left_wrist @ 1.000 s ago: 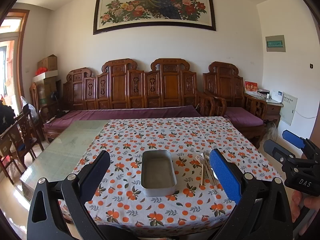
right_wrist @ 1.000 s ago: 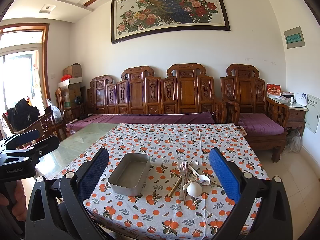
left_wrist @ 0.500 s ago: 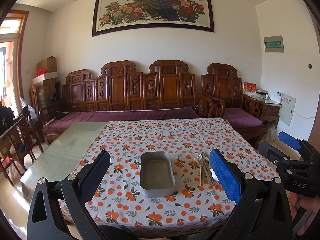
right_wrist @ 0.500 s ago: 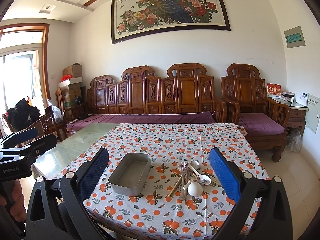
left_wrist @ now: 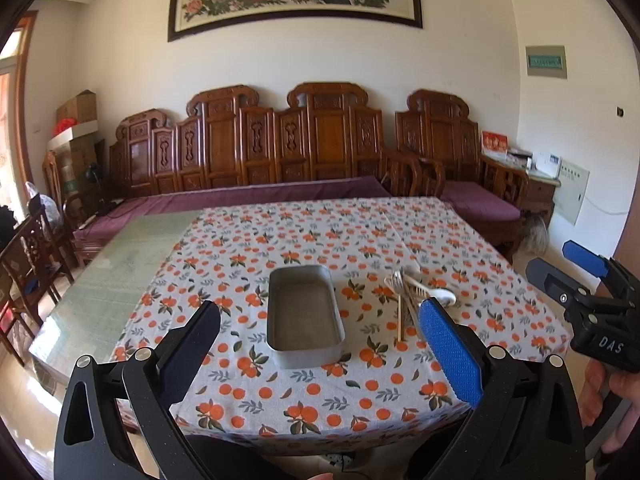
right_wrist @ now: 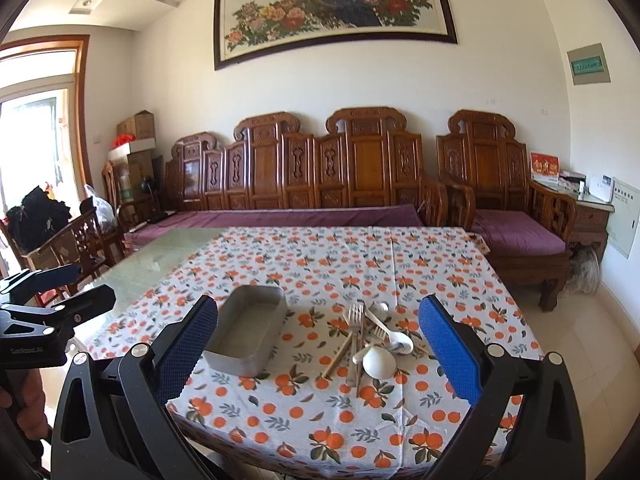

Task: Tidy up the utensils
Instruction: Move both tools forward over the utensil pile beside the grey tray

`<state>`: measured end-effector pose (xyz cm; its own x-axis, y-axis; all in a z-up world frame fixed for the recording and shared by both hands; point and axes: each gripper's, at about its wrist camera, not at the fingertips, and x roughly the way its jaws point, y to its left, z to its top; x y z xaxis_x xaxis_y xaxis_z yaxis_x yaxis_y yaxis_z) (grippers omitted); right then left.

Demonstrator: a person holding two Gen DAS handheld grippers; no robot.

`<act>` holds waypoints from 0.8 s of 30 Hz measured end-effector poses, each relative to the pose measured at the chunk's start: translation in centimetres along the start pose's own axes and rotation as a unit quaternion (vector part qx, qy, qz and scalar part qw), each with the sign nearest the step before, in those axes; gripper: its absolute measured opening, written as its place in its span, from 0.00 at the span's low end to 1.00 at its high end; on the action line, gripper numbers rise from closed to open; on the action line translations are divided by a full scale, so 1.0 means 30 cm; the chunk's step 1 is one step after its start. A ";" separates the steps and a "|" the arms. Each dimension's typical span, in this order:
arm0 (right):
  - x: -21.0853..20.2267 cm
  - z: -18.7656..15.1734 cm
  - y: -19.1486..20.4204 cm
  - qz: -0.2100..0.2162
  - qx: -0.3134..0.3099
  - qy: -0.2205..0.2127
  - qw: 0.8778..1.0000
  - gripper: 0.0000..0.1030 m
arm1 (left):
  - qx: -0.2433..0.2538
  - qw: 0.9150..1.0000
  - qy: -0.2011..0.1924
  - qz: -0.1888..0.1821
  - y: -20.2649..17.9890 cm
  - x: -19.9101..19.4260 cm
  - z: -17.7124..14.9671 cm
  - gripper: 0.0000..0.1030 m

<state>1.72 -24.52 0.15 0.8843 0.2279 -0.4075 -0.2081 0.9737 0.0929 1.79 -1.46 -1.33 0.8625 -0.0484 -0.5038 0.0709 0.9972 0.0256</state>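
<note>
Orange-patterned white tablecloth (right_wrist: 320, 264) covering a table before carved wooden benches (right_wrist: 344, 168). Rectangular grey metal tray (left_wrist: 302, 314) lies at centre; just right of it, a heap of metal forks, wooden chopsticks and white spoons (right_wrist: 370, 342). Left gripper (left_wrist: 320, 356) and right gripper (right_wrist: 318, 344) hover spread wide, holding nothing.

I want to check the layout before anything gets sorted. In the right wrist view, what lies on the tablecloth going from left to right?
Metal tray → wooden chopsticks → forks → white spoons. Both open grippers hover short of the table, holding nothing.
</note>
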 end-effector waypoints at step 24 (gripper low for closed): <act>0.606 -0.137 -0.328 0.003 0.007 0.157 0.988 0.33 | 0.040 0.989 0.103 -0.096 -0.102 0.476 -0.040 0.79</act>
<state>18.13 -29.97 -11.90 0.7092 0.2243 -0.6684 -0.2053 0.9727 0.1086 13.29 -5.15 -9.65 0.7092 -0.2143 -0.6717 0.2696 0.9627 -0.0225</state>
